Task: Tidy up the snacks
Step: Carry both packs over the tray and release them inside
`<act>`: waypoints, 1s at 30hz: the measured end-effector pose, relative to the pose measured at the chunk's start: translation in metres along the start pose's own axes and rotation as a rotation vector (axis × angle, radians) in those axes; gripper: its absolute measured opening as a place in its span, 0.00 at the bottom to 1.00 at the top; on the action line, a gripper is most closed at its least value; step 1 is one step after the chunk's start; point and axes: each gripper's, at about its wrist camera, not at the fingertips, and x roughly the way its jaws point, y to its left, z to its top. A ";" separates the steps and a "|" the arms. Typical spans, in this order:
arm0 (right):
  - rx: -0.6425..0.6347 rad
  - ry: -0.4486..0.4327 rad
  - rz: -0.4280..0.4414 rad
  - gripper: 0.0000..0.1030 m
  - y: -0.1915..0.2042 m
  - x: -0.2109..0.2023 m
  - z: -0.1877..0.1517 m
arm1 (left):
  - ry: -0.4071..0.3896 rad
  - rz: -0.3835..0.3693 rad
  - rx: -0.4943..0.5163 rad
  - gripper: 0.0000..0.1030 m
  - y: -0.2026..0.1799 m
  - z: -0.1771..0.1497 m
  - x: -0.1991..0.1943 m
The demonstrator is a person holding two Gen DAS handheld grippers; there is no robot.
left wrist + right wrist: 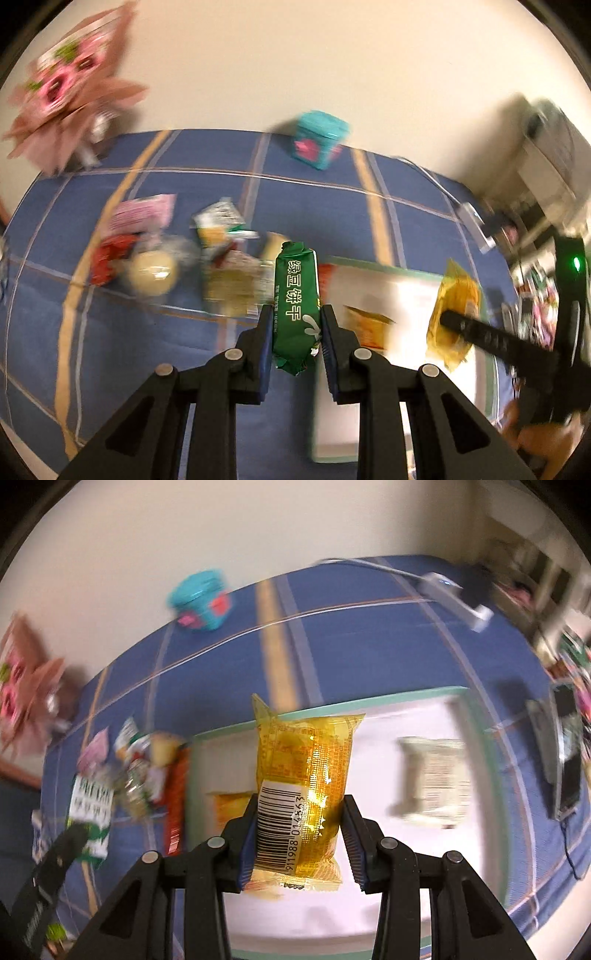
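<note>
Green packet (295, 302) with white characters; translucent yellow-orange packet (306, 794) bearing a black-and-white barcode. Bench cloth (314, 206) blue, crossed by yellow and pale stripes. Tray (406, 698) white with a mint-green rim. Tin (319, 140) teal with pink motifs. Bouquet (70, 85) pink.

Setting: domestic room, likely a living or dining area; table against a plain cream wall (295, 55), covered by a blue plaid tablecloth (314, 184); paper-wrapped pink flower bouquet (70, 85) at the wall; small teal gift tin (319, 138); loose snack packets (177, 258) heaped beside a white tray (369, 904); cluttered shelving (550, 173) at the edge.
</note>
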 end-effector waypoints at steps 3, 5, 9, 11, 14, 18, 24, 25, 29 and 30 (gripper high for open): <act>0.054 -0.011 -0.027 0.42 -0.030 -0.005 0.006 | 0.012 -0.028 0.067 0.24 -0.029 -0.005 0.004; 0.087 -0.020 -0.043 0.42 -0.049 -0.009 0.009 | 0.020 -0.044 0.122 0.24 -0.051 -0.011 0.008; 0.125 -0.022 -0.053 0.42 -0.070 -0.011 0.011 | 0.032 -0.052 0.203 0.24 -0.082 -0.023 0.017; 0.134 -0.016 -0.047 0.42 -0.076 -0.007 0.012 | 0.041 -0.053 0.235 0.24 -0.093 -0.028 0.023; 0.128 -0.004 -0.040 0.42 -0.074 -0.004 0.010 | 0.055 -0.042 0.268 0.24 -0.104 -0.035 0.033; 0.105 0.023 -0.039 0.42 -0.068 0.008 0.008 | 0.089 -0.031 0.289 0.24 -0.110 -0.042 0.049; 0.087 0.061 -0.037 0.43 -0.064 0.022 0.004 | 0.117 -0.014 0.323 0.25 -0.119 -0.049 0.059; 0.087 0.065 -0.038 0.43 -0.064 0.022 0.004 | 0.118 -0.014 0.326 0.25 -0.120 -0.049 0.059; 0.090 0.074 -0.040 0.43 -0.064 0.025 0.003 | 0.118 -0.009 0.335 0.25 -0.122 -0.050 0.058; 0.091 0.076 -0.040 0.43 -0.064 0.026 0.003 | 0.121 -0.009 0.334 0.25 -0.122 -0.050 0.058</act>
